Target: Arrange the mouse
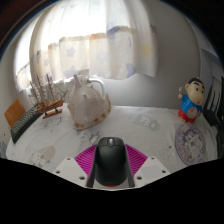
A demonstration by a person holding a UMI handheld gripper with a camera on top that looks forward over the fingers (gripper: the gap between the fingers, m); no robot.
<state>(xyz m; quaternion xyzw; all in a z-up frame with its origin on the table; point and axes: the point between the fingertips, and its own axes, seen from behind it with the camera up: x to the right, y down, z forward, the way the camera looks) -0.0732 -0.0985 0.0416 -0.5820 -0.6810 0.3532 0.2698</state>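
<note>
— Where's the mouse (109,160)?
— Between my gripper (109,172) fingers, both pink pads (84,160) against its sides; I'd say I'm clamped on it, though the contact is hard to make out.
— Beyond it?
— A white teapot (87,101) on the table (130,135), a toy figure (192,101) off right, curtains (110,45) behind

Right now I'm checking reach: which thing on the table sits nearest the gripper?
The dark mouse, lying between the gripper fingers' pink pads. The white teapot, the doll and the ship model all stand far beyond them.
</note>
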